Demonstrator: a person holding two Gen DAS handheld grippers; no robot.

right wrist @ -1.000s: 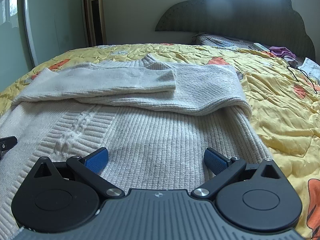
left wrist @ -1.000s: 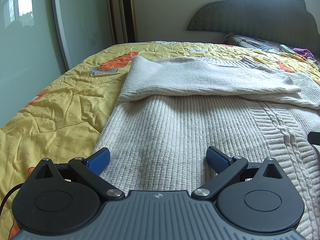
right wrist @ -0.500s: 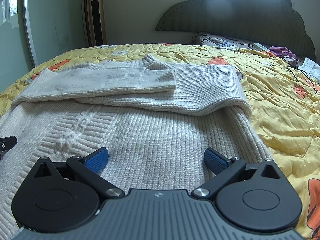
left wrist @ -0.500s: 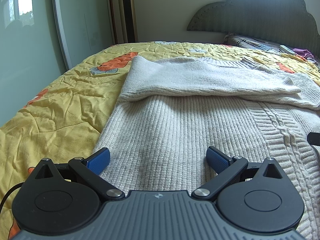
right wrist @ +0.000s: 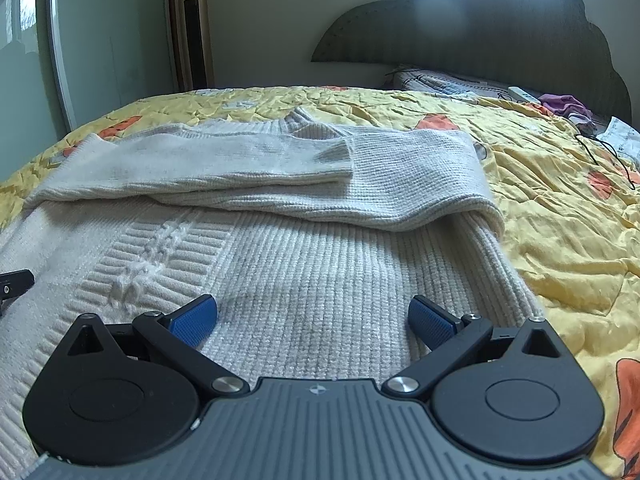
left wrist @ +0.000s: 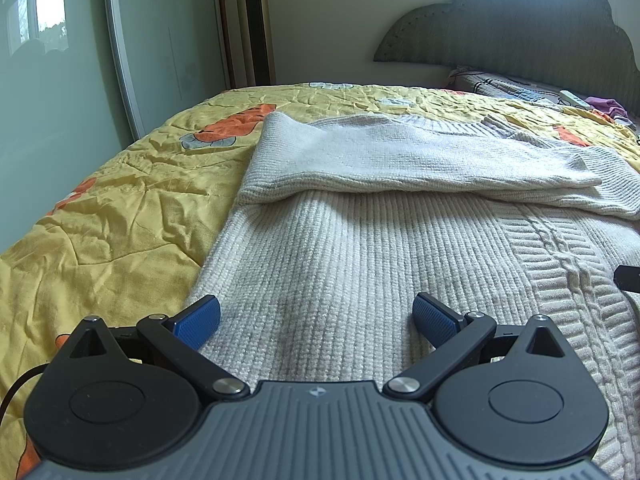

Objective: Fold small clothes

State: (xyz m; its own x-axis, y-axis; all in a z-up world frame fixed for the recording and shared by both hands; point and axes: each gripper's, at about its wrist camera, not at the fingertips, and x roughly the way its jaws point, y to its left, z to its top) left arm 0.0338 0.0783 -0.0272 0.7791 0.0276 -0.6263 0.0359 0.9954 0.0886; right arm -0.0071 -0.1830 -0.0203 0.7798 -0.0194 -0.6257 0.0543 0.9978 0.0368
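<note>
A cream knitted sweater point(left wrist: 360, 264) lies flat on a bed covered by a yellow quilt point(left wrist: 120, 208) printed with orange shapes; both sleeves are folded across its chest, one lying on top of the other. Taking the sweater as the landmark, the left tongs point(left wrist: 316, 316) hang low over its hem near the left edge, released, the blue pads wide apart with nothing between them. The right tongs point(right wrist: 312, 318) sit the same way over the hem near the right edge, also spread and empty.

The left wrist view shows the sweater's left border where it meets the quilt, the fold of the upper sleeve point(left wrist: 400, 156) at that side, and a cable-knit stripe point(left wrist: 572, 264) running down the body to the right of the tongs. At its right margin a dark piece of the other tool just enters. A mirrored wardrobe door point(left wrist: 60, 80) stands far left of the sweater.

The right wrist view gives what the left cannot: the sweater's right border and the lower sleeve point(right wrist: 420, 184) rounding over it, the cuff end of the upper sleeve lying on top, and the ribbed collar point(right wrist: 296, 120) beyond. Past the sweater, a dark scalloped headboard point(right wrist: 480, 40), a pillow, a purple cloth point(right wrist: 564, 102) and a thin black cable point(right wrist: 604, 152) on the quilt to the right. A tower fan point(right wrist: 196, 28) stands beyond the bed's far left corner.
</note>
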